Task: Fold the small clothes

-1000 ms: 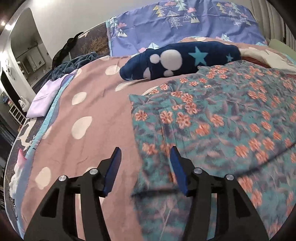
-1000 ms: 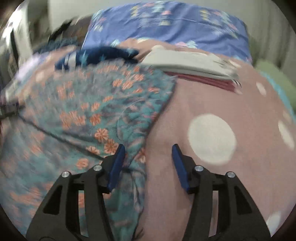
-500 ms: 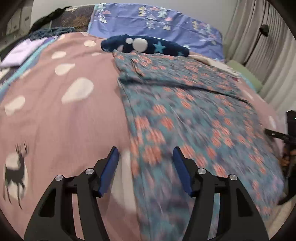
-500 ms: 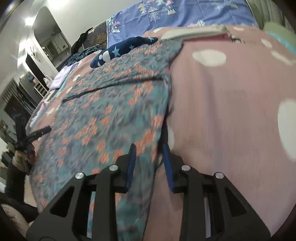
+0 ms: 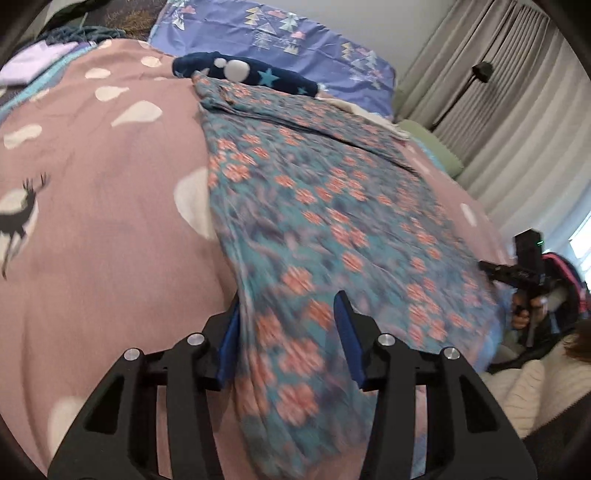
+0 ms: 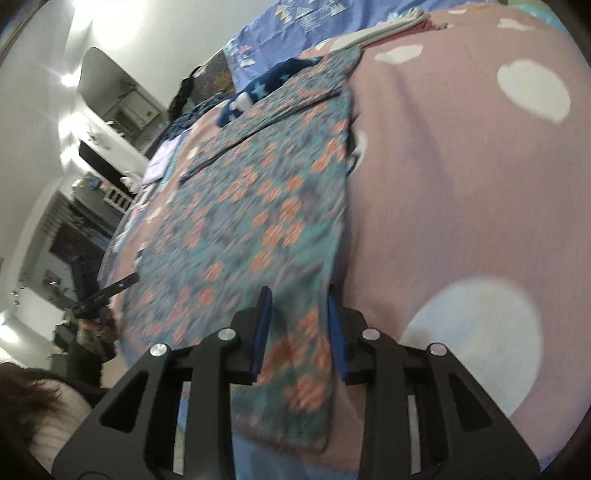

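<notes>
A teal garment with orange flowers (image 5: 332, 206) lies spread flat on the pink bedspread (image 5: 110, 221). My left gripper (image 5: 290, 325) straddles the garment's near left edge. Its jaws are closing, with cloth between them and the pads still apart from most of it. In the right wrist view the same garment (image 6: 258, 206) runs away from me. My right gripper (image 6: 299, 321) is shut on the garment's near right edge, and bunched cloth fills the narrow gap. Each gripper shows small in the other's view: the right gripper (image 5: 517, 275) and the left gripper (image 6: 107, 291).
A navy star-patterned blanket (image 5: 251, 72) lies just beyond the garment's far end, with a purple pillow (image 5: 280, 33) behind it. Folded pale clothes (image 6: 391, 26) sit at the far right. Curtains (image 5: 517, 129) hang past the bed's right side. A person's cream sleeve (image 5: 535, 387) is at the near edge.
Both grippers have travelled down the garment's sides to its near end. The right jaws narrowed onto the right edge. The left jaws have drawn closer around the left edge.
</notes>
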Motion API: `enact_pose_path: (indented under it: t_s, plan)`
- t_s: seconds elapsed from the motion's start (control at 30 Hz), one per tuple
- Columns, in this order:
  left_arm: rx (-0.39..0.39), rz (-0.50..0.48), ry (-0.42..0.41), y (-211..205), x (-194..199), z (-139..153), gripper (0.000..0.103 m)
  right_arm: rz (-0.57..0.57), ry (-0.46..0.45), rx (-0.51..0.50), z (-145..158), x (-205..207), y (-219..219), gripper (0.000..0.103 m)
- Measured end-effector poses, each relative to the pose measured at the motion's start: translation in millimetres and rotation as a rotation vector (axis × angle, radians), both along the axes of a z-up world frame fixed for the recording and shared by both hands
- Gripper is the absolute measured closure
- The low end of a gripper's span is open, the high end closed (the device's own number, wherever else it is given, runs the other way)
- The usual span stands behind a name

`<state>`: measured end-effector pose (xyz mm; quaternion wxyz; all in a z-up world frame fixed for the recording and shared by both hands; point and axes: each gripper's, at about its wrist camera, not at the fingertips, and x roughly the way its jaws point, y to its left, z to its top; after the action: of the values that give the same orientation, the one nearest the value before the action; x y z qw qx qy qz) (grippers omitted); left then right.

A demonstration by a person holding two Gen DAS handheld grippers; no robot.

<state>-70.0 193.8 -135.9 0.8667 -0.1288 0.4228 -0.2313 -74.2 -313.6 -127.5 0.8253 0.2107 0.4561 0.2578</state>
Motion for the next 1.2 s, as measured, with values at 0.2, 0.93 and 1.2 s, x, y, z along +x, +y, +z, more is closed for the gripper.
enact_pose_path:
  t_s: [0.2, 0.93, 1.2]
  plan:
    - [-0.019, 0.017, -0.001, -10, -3, -1, 0.055, 0.005, 0.025, 0.095, -6, 13, 8, 0.072]
    - [0.008, 0.095, -0.334, -26, -13, 98, 0.101, -0.041, -0.152, 0.338, 66, 11, -8, 0.099]
    - [-0.046, 0.089, -0.494, -32, -84, 150, 0.100, -0.013, -0.385, 0.333, 140, -66, -41, 0.099]
